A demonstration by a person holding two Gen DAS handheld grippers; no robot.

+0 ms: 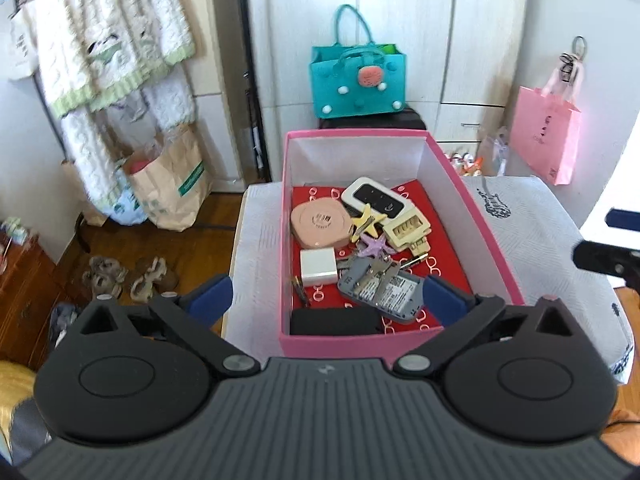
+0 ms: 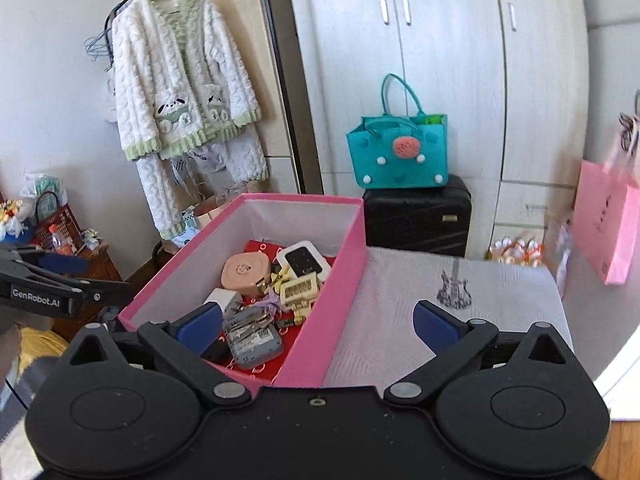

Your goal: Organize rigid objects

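left wrist | left gripper (image 1: 328, 300) wide, empty | right gripper (image 2: 318, 326) wide, empty | pink box (image 1: 404, 340) filled

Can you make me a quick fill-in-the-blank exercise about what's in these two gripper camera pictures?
1. The small items lie inside a ____ box with a red lining.
2. The teal bag stands on a black ____.
3. Both the left gripper and the right gripper are ____, holding nothing.
4. The yellow star lies beside a ____ star.

Missing words: pink; suitcase; open; purple
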